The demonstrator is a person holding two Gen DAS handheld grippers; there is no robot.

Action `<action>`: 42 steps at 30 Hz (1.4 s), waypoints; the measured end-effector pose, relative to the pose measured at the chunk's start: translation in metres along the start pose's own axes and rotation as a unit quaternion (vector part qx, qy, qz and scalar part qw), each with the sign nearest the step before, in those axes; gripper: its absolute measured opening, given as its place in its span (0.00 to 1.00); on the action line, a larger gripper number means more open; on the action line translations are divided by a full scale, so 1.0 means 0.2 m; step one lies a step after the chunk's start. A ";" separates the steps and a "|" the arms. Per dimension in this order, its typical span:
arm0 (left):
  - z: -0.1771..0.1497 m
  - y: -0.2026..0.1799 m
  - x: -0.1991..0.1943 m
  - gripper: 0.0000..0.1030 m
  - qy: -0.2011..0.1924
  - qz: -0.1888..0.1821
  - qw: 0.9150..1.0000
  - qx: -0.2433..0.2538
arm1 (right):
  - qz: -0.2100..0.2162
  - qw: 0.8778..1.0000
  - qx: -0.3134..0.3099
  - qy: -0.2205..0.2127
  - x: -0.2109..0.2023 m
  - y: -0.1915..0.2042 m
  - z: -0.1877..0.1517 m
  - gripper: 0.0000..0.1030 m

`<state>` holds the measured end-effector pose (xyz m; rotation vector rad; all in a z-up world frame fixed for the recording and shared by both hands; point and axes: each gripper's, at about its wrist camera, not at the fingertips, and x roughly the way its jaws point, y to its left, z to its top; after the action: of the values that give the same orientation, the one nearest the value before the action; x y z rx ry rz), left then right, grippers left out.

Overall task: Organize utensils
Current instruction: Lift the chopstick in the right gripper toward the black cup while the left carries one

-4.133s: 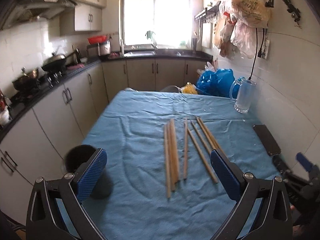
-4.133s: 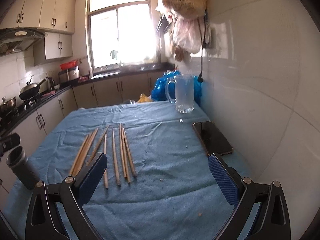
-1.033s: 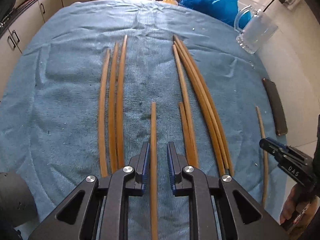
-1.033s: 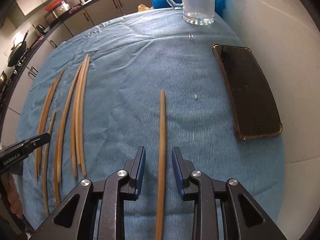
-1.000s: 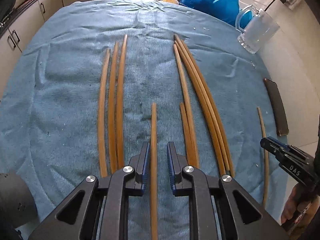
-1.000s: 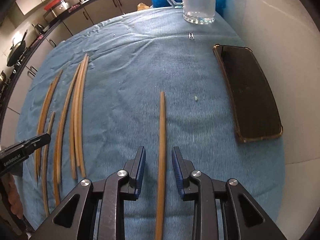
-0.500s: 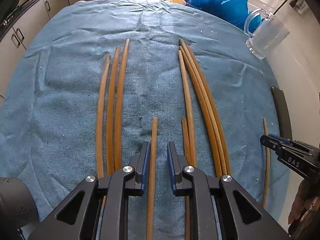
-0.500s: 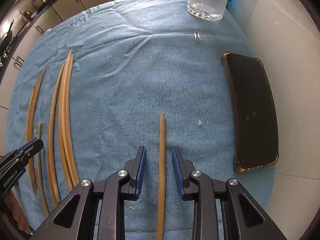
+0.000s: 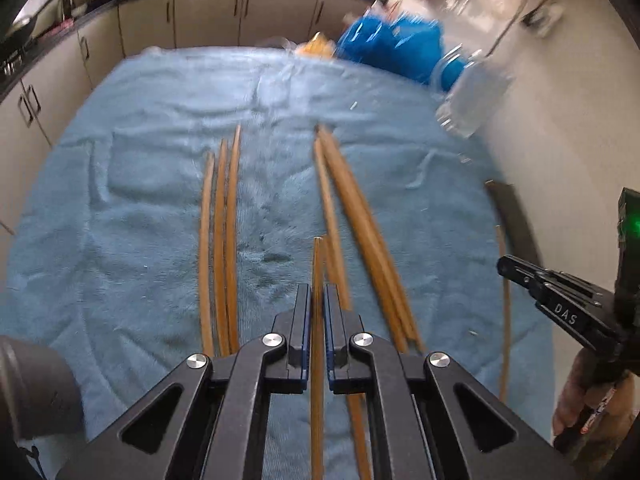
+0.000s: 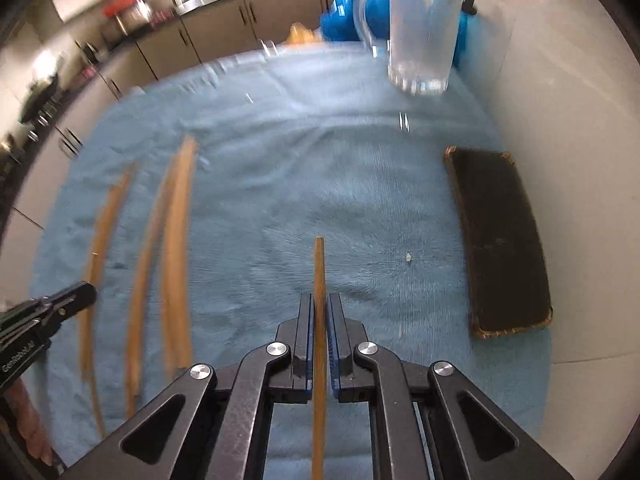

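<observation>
In the left wrist view my left gripper [image 9: 317, 292] has its jaws closing, and the pads press on one wooden chopstick [image 9: 318, 264] that sticks out ahead, lifted off the blue cloth [image 9: 140, 220]. Three chopsticks [image 9: 219, 240] lie to its left and several chopsticks [image 9: 360, 220] to its right. In the right wrist view my right gripper [image 10: 320, 300] is likewise closing, its pads clamped on a single chopstick [image 10: 319, 268] above the cloth. The remaining chopsticks [image 10: 176, 240] lie blurred to the left there.
A dark cylindrical holder [image 9: 36, 392] stands at the near left table edge. A glass mug [image 10: 420, 40] stands at the far right and a black phone [image 10: 500, 240] lies by the wall. Blue bags [image 9: 392, 48] and kitchen cabinets sit beyond the table.
Both grippers have shut from a narrow gap onto the chopstick between their pads and have risen, tilting the view up toward the cabinets. The picture is blurred by the motion.
</observation>
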<state>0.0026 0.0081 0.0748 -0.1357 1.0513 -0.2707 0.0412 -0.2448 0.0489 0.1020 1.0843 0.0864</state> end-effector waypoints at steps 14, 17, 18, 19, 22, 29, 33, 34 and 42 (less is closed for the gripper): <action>-0.35 -0.08 -0.75 0.05 -0.186 -0.050 0.981 0.035 | 0.056 0.979 -0.001 -0.195 -0.66 0.16 -0.44 0.06; -0.41 -0.08 -0.84 0.05 -0.208 -0.054 0.976 0.033 | 0.057 0.973 -0.010 -0.224 -0.77 0.21 -0.49 0.06; -0.42 -0.07 -0.88 0.05 -0.216 -0.057 0.974 0.031 | 0.058 0.970 -0.014 -0.234 -0.80 0.23 -0.51 0.06; -0.45 -0.06 -0.90 0.05 -0.219 -0.060 0.973 0.029 | 0.058 0.968 -0.017 -0.244 -0.83 0.25 -0.53 0.06; -0.49 -0.03 -0.99 0.05 -0.234 -0.069 0.970 0.020 | 0.054 0.960 -0.028 -0.273 -0.92 0.30 -0.57 0.06; -0.50 0.02 -1.13 0.05 -0.268 -0.073 0.960 0.018 | 0.062 0.947 -0.052 -0.310 -1.05 0.43 -0.59 0.06; -0.49 0.05 -1.25 0.05 -0.290 -0.057 0.955 0.029 | 0.082 0.941 -0.058 -0.324 -1.10 0.51 -0.54 0.06; -0.48 0.07 -1.29 0.05 -0.296 -0.053 0.953 0.031 | 0.089 0.939 -0.061 -0.328 -1.11 0.54 -0.53 0.06; -0.41 0.31 -1.63 0.05 -0.355 0.007 0.935 0.013 | 0.151 0.915 -0.084 -0.364 -1.22 0.85 -0.38 0.06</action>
<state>-0.2112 0.1616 0.2916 -0.1846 0.3274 -0.1979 -0.1430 -0.1019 0.2484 0.1320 0.3030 0.3886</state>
